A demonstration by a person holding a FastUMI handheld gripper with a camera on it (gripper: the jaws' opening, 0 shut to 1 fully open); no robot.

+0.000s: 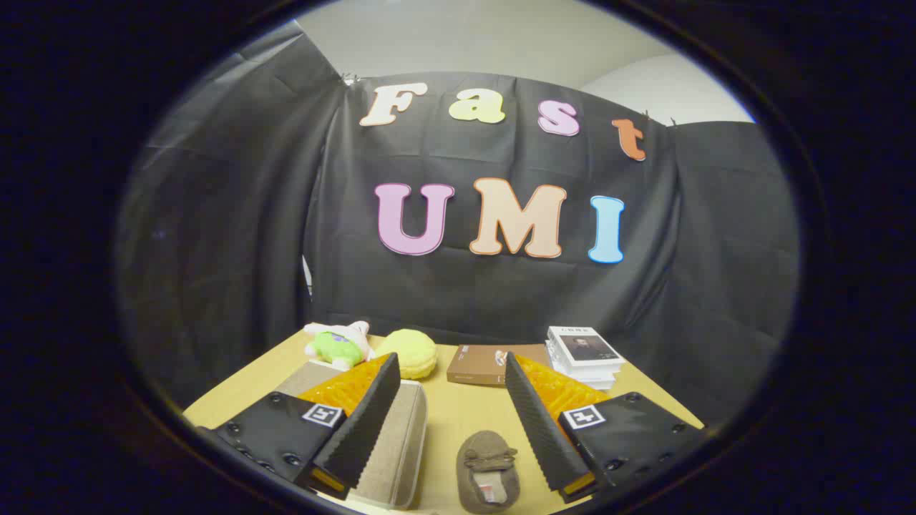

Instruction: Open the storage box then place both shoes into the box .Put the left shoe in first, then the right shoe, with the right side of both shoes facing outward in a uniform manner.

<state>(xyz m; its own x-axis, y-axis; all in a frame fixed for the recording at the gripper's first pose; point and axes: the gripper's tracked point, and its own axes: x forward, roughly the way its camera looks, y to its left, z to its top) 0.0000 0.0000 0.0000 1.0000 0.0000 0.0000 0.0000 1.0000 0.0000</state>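
Note:
My gripper (451, 368) is open, held above the wooden table (458, 411) with nothing between its fingers. A beige storage box (397, 447) with its lid down lies under and just right of the left finger (361, 425). One brown slipper-like shoe (488, 468) rests on the table between the fingers, close to the right finger (540, 422), toe pointing away from me. Part of the box is hidden behind the left finger.
At the table's far side sit a green and pink plush toy (336, 345), a yellow round plush (411, 352), a brown book (486, 363) and a stack of white books (583, 354). The black booth wall rises right behind them.

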